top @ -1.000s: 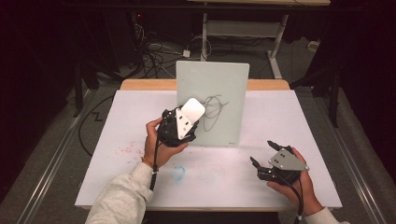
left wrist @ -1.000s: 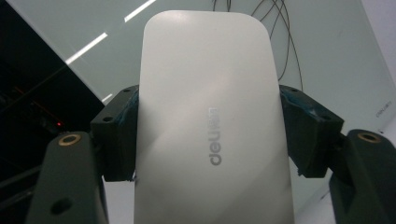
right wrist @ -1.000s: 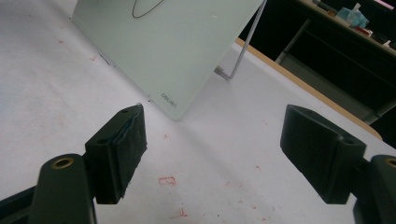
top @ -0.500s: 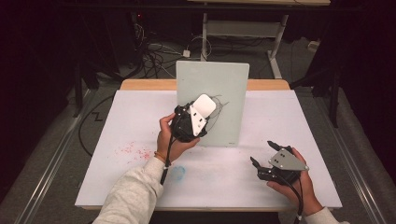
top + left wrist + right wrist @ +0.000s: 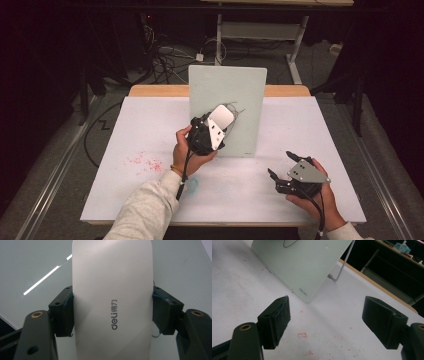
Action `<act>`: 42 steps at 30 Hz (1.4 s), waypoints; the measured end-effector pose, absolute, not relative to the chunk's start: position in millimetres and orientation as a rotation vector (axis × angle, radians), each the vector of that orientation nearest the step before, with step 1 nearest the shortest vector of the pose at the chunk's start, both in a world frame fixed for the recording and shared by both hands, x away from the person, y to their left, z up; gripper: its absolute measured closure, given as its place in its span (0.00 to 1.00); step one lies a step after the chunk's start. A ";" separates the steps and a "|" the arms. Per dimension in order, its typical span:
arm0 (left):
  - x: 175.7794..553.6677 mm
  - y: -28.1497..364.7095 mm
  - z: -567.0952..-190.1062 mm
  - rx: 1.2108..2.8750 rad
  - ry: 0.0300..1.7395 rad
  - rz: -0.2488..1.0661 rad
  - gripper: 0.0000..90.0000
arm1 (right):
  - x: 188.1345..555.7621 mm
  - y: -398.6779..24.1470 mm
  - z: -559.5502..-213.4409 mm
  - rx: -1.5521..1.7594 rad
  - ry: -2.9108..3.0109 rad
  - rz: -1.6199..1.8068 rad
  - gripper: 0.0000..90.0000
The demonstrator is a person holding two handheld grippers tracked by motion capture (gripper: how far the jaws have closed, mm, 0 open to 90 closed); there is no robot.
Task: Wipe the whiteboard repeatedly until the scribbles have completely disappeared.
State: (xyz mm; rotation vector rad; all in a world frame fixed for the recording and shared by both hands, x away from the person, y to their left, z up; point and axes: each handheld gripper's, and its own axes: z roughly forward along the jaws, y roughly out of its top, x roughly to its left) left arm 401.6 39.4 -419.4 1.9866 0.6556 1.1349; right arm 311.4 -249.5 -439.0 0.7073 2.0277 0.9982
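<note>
The white tabletop (image 5: 150, 130) carries faint red and blue marker stains near its front. On it, toward the back, a pale green glass whiteboard (image 5: 245, 100) stands propped upright on a wire leg, with thin black scribbles on its face.

The left claw (image 5: 220, 122) is clenched on a white Deli whiteboard eraser (image 5: 112, 297), held up against the board's face over the scribbles. In the left gripper view the jaws press the eraser's two long sides about halfway along its length, its smooth back toward the camera.

The right claw (image 5: 282, 167) rests low over the tabletop at the front right, well apart from the board, its jaws spread wide with nothing between them.

The eraser looks like a light, rigid plastic shell, and its glossy, rounded sides seem likely to slip under a weak pinch, so a firm grip across the narrow width, as here, suits it. The felt side should stay flat on the glass. The board itself is probably stiff but breakable, and only leaning on its leg, so hard pushing could tip it backward.
</note>
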 end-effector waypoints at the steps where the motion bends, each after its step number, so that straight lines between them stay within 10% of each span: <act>1: 400.0 37.1 -422.9 1.987 0.659 1.149 0.32 | 311.2 -249.2 -439.2 0.708 2.029 0.997 0.26; 20: 383.6 5.3 -457.8 2.100 0.579 1.188 0.32 | 310.0 -247.3 -439.7 0.691 2.041 0.997 0.26; 42: 408.0 64.0 -408.5 1.877 0.783 1.266 0.32 | 310.3 -247.7 -440.5 0.693 2.050 0.994 0.26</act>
